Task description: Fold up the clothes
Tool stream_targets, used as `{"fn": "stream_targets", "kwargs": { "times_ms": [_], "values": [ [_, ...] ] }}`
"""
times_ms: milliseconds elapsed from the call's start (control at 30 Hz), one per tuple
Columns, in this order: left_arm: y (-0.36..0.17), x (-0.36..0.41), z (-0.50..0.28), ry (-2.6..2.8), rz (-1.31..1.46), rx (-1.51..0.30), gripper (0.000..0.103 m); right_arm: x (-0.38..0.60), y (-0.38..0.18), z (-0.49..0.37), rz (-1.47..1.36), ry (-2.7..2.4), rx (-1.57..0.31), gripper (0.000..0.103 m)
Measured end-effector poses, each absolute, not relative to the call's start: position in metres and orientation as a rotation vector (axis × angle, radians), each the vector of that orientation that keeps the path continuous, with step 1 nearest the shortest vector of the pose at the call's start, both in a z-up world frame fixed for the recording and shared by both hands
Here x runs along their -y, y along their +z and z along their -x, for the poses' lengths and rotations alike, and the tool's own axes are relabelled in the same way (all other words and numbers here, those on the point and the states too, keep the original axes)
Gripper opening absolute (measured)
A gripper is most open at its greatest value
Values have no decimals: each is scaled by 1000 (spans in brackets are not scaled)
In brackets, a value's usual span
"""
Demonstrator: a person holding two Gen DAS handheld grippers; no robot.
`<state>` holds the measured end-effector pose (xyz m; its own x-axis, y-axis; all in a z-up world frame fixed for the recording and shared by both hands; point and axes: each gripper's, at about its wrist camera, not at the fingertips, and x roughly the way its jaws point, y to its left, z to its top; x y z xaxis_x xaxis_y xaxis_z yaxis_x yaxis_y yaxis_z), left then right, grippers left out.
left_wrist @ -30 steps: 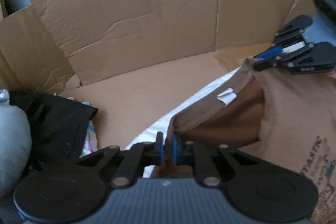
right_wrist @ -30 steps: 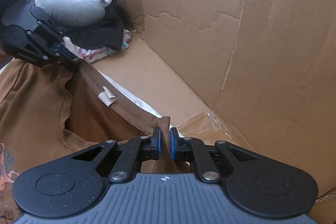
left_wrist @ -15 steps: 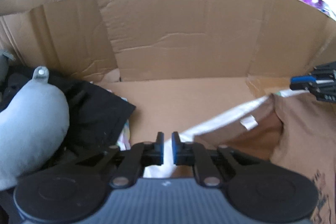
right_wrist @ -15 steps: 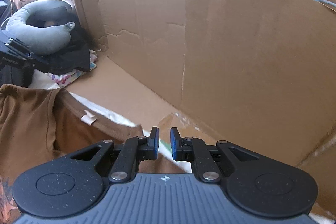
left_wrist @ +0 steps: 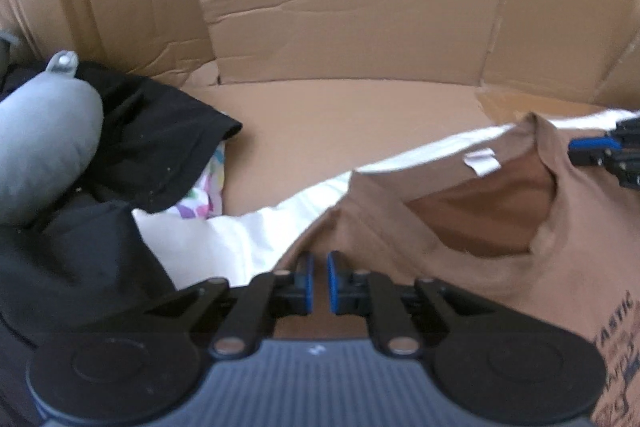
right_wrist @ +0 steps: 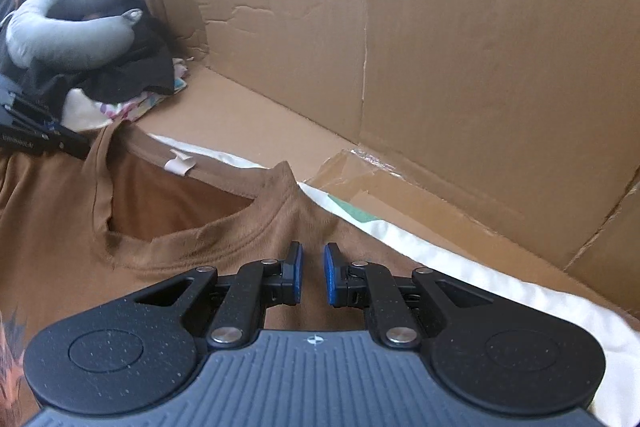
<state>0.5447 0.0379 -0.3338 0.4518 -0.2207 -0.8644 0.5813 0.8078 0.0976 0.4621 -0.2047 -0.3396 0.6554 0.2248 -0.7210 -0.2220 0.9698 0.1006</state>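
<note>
A soft brown T-shirt (right_wrist: 64, 227) with a ribbed collar is lying flat on white bedding (right_wrist: 460, 259) ringed by creased cardboard walls (right_wrist: 460, 47). The left gripper (left_wrist: 318, 283) and right gripper (right_wrist: 311, 279) are hovering over its shoulders, blue-padded jaws slightly parted, pinching nothing. Only the right view is showing the grey neck pillow's (right_wrist: 60, 35) full curve atop black clothing (right_wrist: 132, 67).
</note>
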Motion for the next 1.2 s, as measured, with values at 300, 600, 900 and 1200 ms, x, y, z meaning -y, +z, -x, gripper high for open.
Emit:
{"fn": "stream_targets", "kwargs": {
  "times_ms": [300, 600, 900, 1200],
  "values": [
    [-344, -34, -552, -533, -458, -957, 11, 190, -354, -484, -22, 239, -836, 13],
    [-334, -39, -535, -523, -412, -923, 26, 194, -334, -470, -121, 191, -795, 34],
    [-316, -32, -503, -518, -422, -885, 36, 209, -298, -399, -180, 167, -720, 40],
    [-305, -6, -474, -566, -451, -929, 47, 238, -261, -331, -160, 144, -707, 41]
  ]
}}
